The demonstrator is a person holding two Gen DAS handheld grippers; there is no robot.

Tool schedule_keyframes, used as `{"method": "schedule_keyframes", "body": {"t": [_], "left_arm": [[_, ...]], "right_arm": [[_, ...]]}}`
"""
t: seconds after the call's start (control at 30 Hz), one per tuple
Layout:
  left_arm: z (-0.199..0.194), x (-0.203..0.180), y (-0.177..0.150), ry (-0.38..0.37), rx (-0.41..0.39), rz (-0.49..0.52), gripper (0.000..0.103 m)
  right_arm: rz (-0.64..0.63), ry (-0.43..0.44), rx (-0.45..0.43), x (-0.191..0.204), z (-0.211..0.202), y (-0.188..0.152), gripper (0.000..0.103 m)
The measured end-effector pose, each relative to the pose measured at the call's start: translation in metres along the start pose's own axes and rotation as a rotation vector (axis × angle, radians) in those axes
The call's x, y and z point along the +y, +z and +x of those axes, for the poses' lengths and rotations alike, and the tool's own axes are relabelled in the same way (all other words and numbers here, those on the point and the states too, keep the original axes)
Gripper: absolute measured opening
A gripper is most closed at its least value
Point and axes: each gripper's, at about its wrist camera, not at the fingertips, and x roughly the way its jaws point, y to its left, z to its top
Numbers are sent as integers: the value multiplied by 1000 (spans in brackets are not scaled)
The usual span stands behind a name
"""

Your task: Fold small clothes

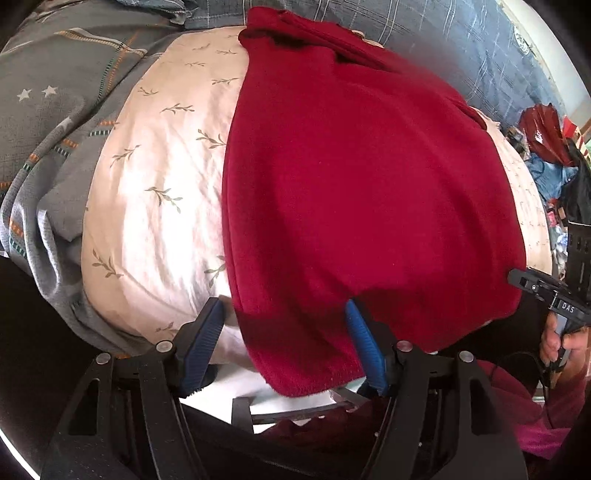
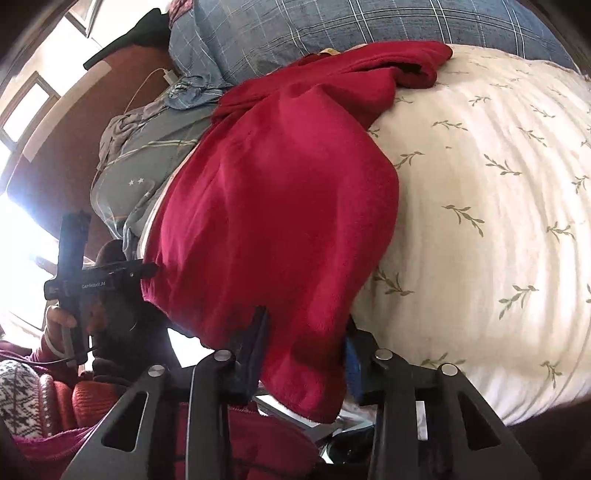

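A red fleece garment (image 1: 354,192) lies spread on a cream leaf-print duvet (image 1: 159,177), its near hem hanging over the bed edge. My left gripper (image 1: 284,343) is open, its blue fingers (image 1: 205,343) straddling the hem's left corner without pinching it. In the right wrist view the garment (image 2: 273,206) drapes toward me. My right gripper (image 2: 306,350) is open with the hem's right corner hanging between its fingers. Each gripper shows in the other view: the right one (image 1: 535,288) at the hem's right end, the left one (image 2: 110,275) at its left end.
A blue plaid pillow (image 2: 295,33) lies at the bed's head. A grey patterned blanket (image 1: 40,129) lies left of the duvet (image 2: 480,192). Clutter with a red bag (image 1: 543,133) sits at far right. A bright window (image 2: 22,229) is on the left.
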Motion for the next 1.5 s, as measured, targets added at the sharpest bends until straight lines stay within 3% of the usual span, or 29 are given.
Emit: {"method": "schedule_keyframes", "body": {"t": [0.03, 0.1, 0.13, 0.27, 0.37, 0.5, 0.67, 0.8, 0.97, 1.1, 1.2, 1.3, 1.33, 1.37, 1.5], "left_arm": [[-1, -3, 0, 8, -10, 10, 58], [-3, -5, 0, 34, -22, 31, 30], [-5, -3, 2, 24, -24, 27, 7], [-13, 4, 7, -52, -8, 4, 7], [-38, 11, 7, -93, -44, 12, 7], [-70, 21, 9, -63, -121, 37, 7], [-52, 24, 9, -37, -80, 40, 7], [-53, 23, 11, -71, -84, 33, 7], [-71, 20, 47, -166, -145, 24, 7], [-82, 11, 99, -220, -230, 37, 7], [-79, -1, 133, -206, -262, 52, 7], [-81, -13, 146, -221, -272, 113, 7], [-80, -17, 148, -211, -273, 134, 7], [-78, -19, 148, -209, -272, 145, 7], [-70, -19, 144, -202, -250, 144, 7]], "right_arm": [[6, 4, -4, 2, 2, 0, 31], [-3, 1, -11, 4, 3, 2, 20], [-11, -8, -11, 6, 3, 3, 15], [-35, 22, -24, 19, -6, 3, 11], [-74, 65, -20, 40, -21, -1, 10], [-115, 122, -4, 59, -31, -14, 10], [-75, 89, 49, 49, -9, -19, 10], [-79, 107, 43, 50, -10, -12, 9], [-10, 181, -140, 38, -43, 36, 9], [48, 170, -335, 18, -66, 96, 9], [88, 115, -374, 10, -68, 123, 12], [94, 96, -303, 2, -64, 120, 34], [99, 100, -255, -1, -59, 113, 55], [106, 101, -210, -2, -52, 104, 63], [106, 156, 40, -3, -13, 49, 63]]}}
